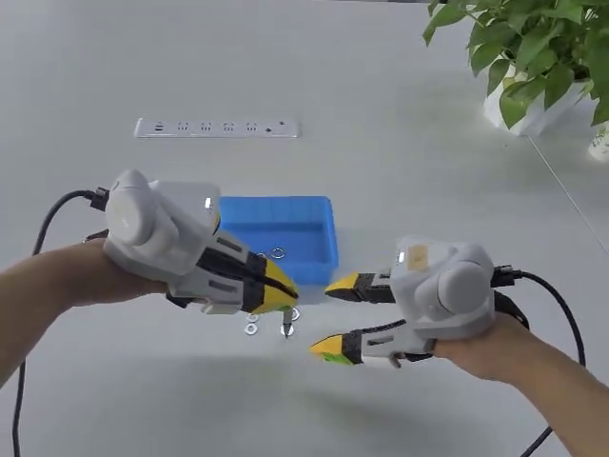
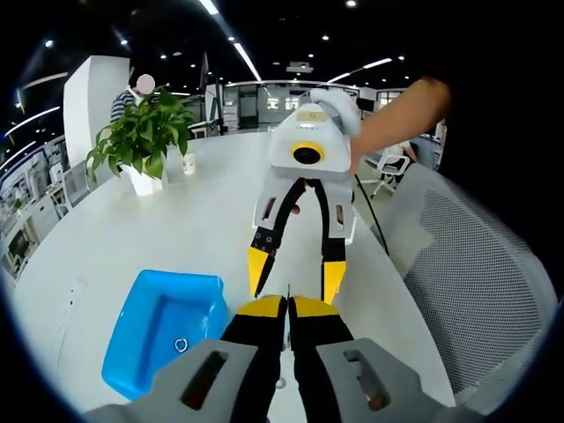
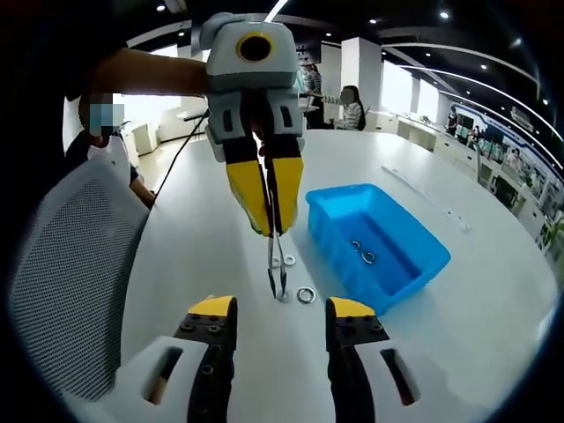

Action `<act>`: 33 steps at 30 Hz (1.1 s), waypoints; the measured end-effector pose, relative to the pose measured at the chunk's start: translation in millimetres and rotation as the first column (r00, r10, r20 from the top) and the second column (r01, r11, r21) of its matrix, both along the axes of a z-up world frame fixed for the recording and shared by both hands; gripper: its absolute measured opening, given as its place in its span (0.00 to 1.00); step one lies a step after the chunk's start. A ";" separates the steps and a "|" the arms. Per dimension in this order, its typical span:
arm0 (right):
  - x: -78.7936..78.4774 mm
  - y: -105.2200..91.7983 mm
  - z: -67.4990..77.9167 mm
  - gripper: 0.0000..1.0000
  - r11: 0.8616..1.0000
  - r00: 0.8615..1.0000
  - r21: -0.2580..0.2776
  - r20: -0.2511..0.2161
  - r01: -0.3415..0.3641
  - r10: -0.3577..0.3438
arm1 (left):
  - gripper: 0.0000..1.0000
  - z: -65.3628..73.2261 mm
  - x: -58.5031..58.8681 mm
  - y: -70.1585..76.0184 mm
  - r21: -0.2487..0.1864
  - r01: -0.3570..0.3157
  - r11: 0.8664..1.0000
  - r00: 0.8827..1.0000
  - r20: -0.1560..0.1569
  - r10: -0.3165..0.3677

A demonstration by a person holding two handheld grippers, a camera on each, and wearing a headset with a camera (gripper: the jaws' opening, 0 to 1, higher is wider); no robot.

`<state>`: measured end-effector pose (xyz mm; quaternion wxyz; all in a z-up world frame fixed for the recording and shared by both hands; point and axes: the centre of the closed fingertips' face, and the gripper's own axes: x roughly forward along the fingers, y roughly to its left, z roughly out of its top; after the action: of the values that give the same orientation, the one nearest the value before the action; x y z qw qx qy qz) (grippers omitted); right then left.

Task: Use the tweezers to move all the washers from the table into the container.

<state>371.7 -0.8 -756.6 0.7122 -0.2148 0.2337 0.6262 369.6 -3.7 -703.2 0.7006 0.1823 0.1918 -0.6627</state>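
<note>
Left tool clenched on tweezers, tips down among washers on surface; right tool released; blue container just beside holds two more.

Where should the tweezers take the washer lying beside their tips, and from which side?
Pinch the washer across its ring, one tweezers tip through the hole and one outside, coming down from above. It lies flat on the table, so its thin edge gives little to grab.

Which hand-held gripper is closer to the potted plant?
Right: the right hand-held gripper is on the potted plant's side; the left hand-held gripper lies farther, across from it.
</note>
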 end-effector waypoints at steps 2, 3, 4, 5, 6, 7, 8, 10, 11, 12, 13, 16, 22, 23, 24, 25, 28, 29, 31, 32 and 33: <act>-0.1 5.7 -2.3 0.37 1.000 1.000 -0.002 0.005 -0.019 0.019 | 0.05 -0.2 -0.9 -0.1 0.003 0.005 1.000 1.000 -0.002 -0.005; -0.4 8.1 -2.5 0.36 1.000 1.000 0.000 0.004 -0.027 0.027 | 0.05 -0.2 -0.8 -0.1 0.004 0.005 1.000 1.000 -0.002 -0.005; -0.3 11.6 -3.0 0.34 0.999 0.999 0.003 0.003 -0.037 0.037 | 0.05 -0.5 -0.9 0.2 0.006 0.006 1.000 1.000 -0.002 -0.006; 0.5 13.8 -3.9 0.33 0.999 0.999 0.004 0.005 -0.041 0.041 | 0.05 -0.5 -1.1 0.2 0.006 0.007 1.000 1.000 -0.003 -0.007; 1.1 17.1 -4.4 0.32 0.999 0.999 0.005 0.008 -0.049 0.049 | 0.05 -0.6 -1.2 0.3 0.008 0.008 1.000 1.000 -0.003 -0.008; 1.4 19.2 -4.5 0.29 0.999 0.999 0.005 0.011 -0.054 0.054 | 0.05 -0.7 -1.4 0.3 0.009 0.009 1.000 1.000 -0.003 -0.009; 2.5 22.0 -5.7 0.28 0.998 0.998 0.004 0.014 -0.059 0.059 | 0.05 -0.9 -1.4 0.4 0.010 0.010 1.000 1.000 -0.005 -0.010; 3.4 25.6 -7.1 0.25 0.998 0.998 0.005 0.015 -0.065 0.065 | 0.05 -1.1 -1.6 0.0 0.012 0.013 1.000 1.000 -0.005 -0.013; 3.5 28.0 -8.1 0.24 0.998 0.998 0.006 0.014 -0.069 0.069 | 0.05 -1.2 -1.4 -0.5 0.012 0.014 1.000 1.000 -0.007 -0.014; 4.3 29.3 -8.7 0.22 0.998 0.997 0.005 0.016 -0.070 0.070 | 0.05 -1.3 -1.3 -0.8 0.013 0.015 1.000 1.000 -0.007 -0.015; 4.7 30.3 -9.0 0.21 0.998 0.997 0.003 0.020 -0.071 0.070 | 0.05 -1.3 -1.1 -1.3 0.013 0.016 1.000 1.000 -0.007 -0.016; 5.9 33.1 -9.6 0.16 0.998 0.998 0.004 0.009 -0.067 0.067 | 0.05 -1.7 0.1 -2.8 0.013 0.015 1.000 1.000 -0.006 -0.015; 1.7 33.5 -14.6 0.10 0.997 0.997 -0.024 0.015 -0.077 0.077 | 0.05 -2.0 0.8 -6.4 0.007 0.013 1.000 1.000 -0.011 -0.012; 1.9 33.1 -14.5 0.10 0.997 0.997 -0.025 0.012 -0.073 0.073 | 0.05 -1.7 0.0 -7.4 0.011 0.017 1.000 1.000 -0.012 -0.017; 1.7 32.2 -15.2 0.10 0.997 0.998 -0.029 0.009 -0.067 0.067 | 0.05 -1.5 -0.2 -7.8 0.013 0.017 1.000 1.000 -0.013 -0.017; 1.7 32.8 -15.1 0.10 0.997 0.997 -0.029 0.018 -0.072 0.072 | 0.05 -1.5 -0.1 -7.9 0.014 0.016 1.000 1.000 -0.019 -0.016; 2.4 32.4 -16.4 0.09 0.997 0.998 -0.034 0.020 -0.064 0.065 | 0.05 -1.7 1.1 -7.4 0.018 0.005 1.000 1.000 -0.027 -0.004; 2.3 32.3 -16.0 0.09 0.997 0.998 -0.034 0.020 -0.063 0.064 | 0.06 -1.6 0.6 -7.6 0.021 0.004 1.000 1.000 -0.027 -0.004; 2.7 32.5 -16.0 0.09 0.997 0.998 -0.036 0.027 -0.063 0.064 | 0.06 -1.8 1.3 -6.8 0.029 -0.010 1.000 1.000 -0.029 0.011; 2.5 32.6 -15.9 0.08 0.997 0.998 -0.035 0.029 -0.063 0.064 | 0.06 -2.4 1.3 -5.3 0.032 -0.022 0.999 0.999 -0.043 0.024; 2.5 32.8 -16.0 0.08 0.998 0.998 -0.033 0.032 -0.061 0.062 | 0.06 -2.2 1.6 -4.7 0.034 -0.024 0.999 0.999 -0.040 0.026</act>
<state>374.2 32.0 -772.6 0.6927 -0.2434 0.2253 0.6404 371.2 -8.4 -705.4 0.7017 0.1783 0.2191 -0.6541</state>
